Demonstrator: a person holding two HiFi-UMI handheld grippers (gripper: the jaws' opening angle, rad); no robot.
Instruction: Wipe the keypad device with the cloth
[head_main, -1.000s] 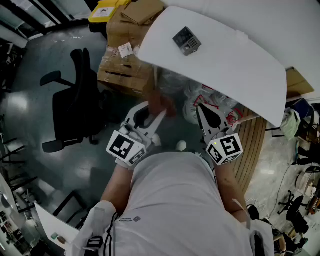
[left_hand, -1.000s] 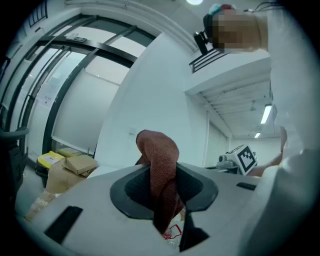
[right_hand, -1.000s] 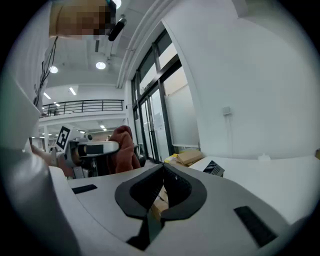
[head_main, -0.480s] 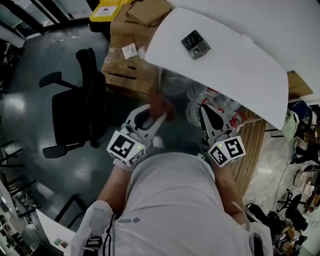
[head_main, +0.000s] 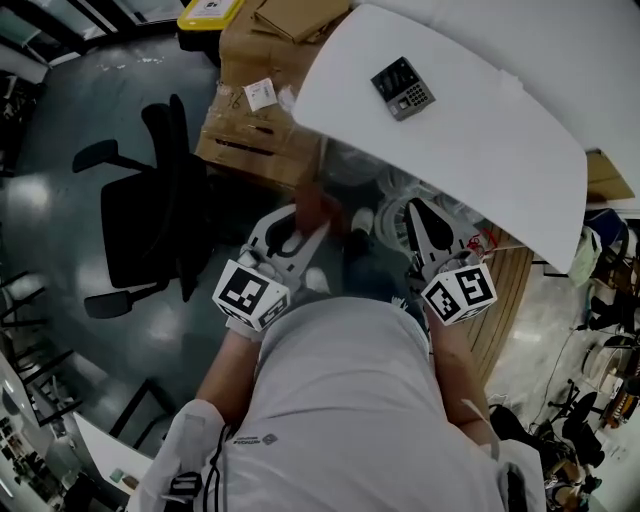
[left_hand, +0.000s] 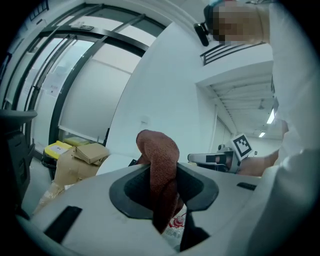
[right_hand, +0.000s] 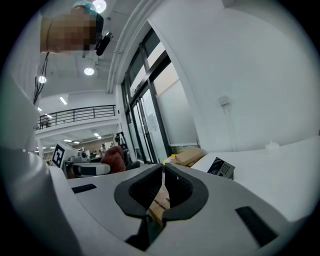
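I hold both claws low, close to my body and well short of the white surface (head_main: 480, 130). My left claw (left_hand: 162, 176) is clamped on the rust-brown cloth (left_hand: 159, 152), whose folded end bulges up above the jaws. My right claw (right_hand: 162, 181) has its jaws pressed together with nothing between them. The keypad device (head_main: 403, 88) lies alone towards one end of the surface, well apart from both claws. To wipe well, I judge I should step closer, lay the cloth flat on the device's face, and steady its edge with the closed right claw. A black office chair (head_main: 150, 220) stands on the dark floor, and cardboard boxes (head_main: 255, 120) sit beside the surface.
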